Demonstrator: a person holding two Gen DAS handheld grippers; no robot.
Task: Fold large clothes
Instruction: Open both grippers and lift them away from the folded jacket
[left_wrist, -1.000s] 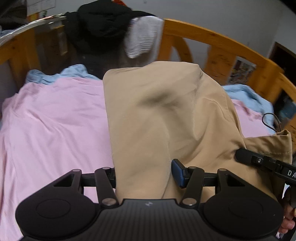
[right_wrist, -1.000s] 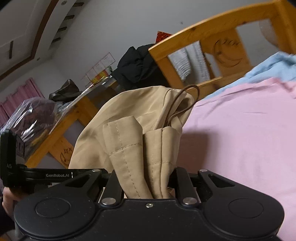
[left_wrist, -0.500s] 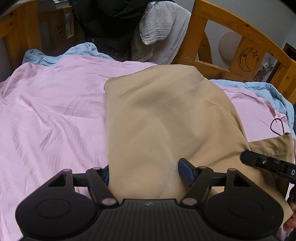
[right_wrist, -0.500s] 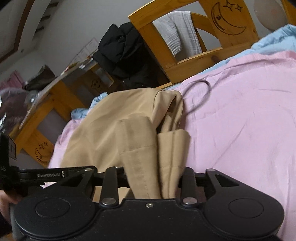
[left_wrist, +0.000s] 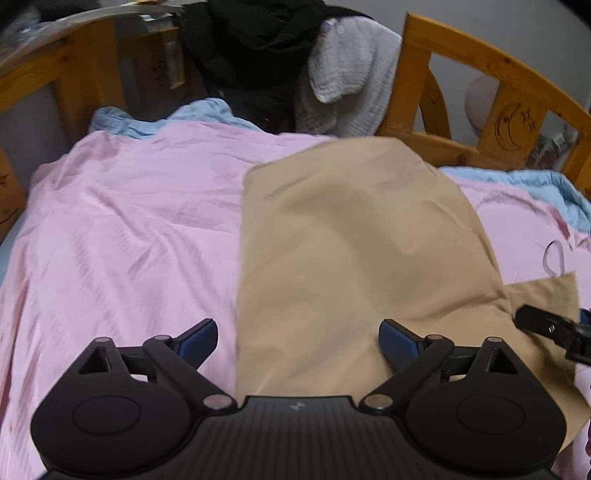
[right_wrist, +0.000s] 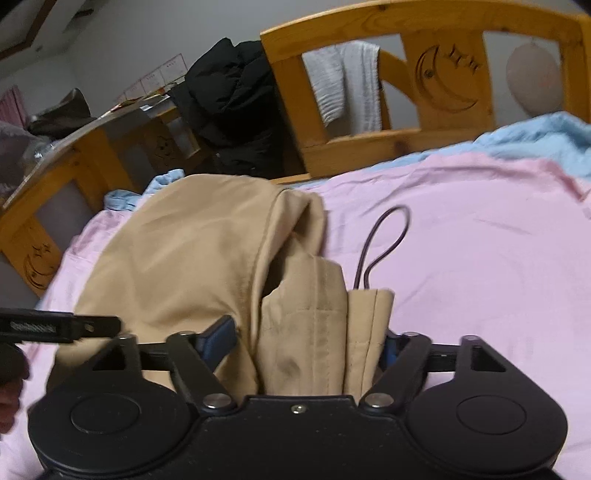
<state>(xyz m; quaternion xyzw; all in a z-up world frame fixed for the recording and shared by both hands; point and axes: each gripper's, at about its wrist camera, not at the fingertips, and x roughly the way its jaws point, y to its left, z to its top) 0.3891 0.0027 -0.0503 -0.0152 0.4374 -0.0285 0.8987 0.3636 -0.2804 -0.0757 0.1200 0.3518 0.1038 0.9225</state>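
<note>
A tan garment (left_wrist: 351, 236) lies folded flat on the pink bed sheet (left_wrist: 129, 229). My left gripper (left_wrist: 297, 338) is open, its blue pads spread wide over the garment's near edge, holding nothing. My right gripper (right_wrist: 310, 338) is open too, with the garment's bunched hem (right_wrist: 314, 321) lying loose between its pads. The garment also shows in the right wrist view (right_wrist: 192, 251), with a dark drawcord loop (right_wrist: 384, 243) lying on the sheet beside it. The right gripper's tip shows at the right edge of the left wrist view (left_wrist: 546, 325).
A wooden bed frame (left_wrist: 480, 77) with moon carvings rings the bed. A black jacket (left_wrist: 255, 48) and a white towel (left_wrist: 351, 70) hang over the rail. A light blue blanket (left_wrist: 535, 188) is bunched along the far edge. A desk (right_wrist: 92, 125) stands behind.
Both grippers lowered the tan garment onto the bed and opened. The left pads spread wide and let go; the right pads parted from the hem.
</note>
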